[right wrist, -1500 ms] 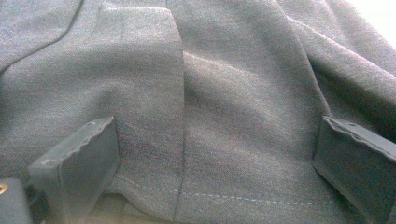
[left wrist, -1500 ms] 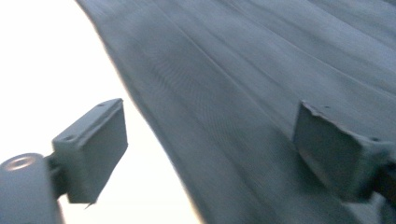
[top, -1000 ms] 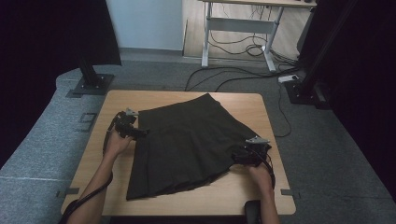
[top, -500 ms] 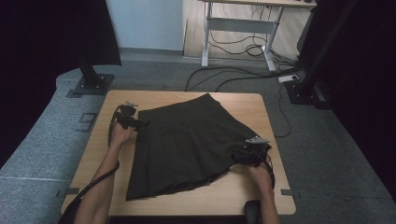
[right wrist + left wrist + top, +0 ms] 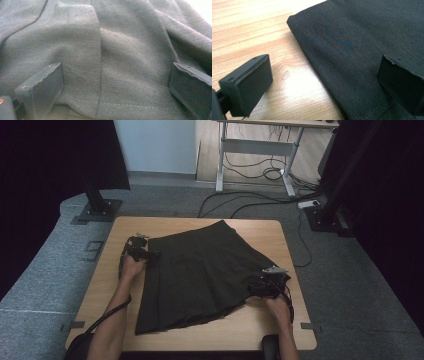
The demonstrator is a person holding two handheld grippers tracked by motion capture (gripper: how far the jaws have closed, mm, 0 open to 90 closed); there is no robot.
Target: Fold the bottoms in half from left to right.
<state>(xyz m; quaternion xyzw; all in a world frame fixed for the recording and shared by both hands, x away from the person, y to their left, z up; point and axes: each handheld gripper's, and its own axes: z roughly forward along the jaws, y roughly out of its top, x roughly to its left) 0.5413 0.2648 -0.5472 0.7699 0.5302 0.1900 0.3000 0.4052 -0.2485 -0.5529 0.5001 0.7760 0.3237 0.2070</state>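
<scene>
Flat on pale woodgrain table (image 5: pixel 280 320), dark matte woven skirt (image 5: pixel 200 270), stitched hem, both tools (image 5: pixel 152 255) (image 5: pixel 252 291) wide.

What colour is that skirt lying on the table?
Plain black skirt, no pattern; the high view shows it best, against the light wooden table.

From my high view the skirt (image 5: pixel 200 275) is too dark to read any seams or folds, and it hides the table (image 5: pixel 260 232) beneath it. My forearms are cut off at the bottom edge. In the right gripper view the right tool (image 5: pixel 116 87) has its outer jaw clipped by the frame, and the cloth looks washed-out and soft.
</scene>
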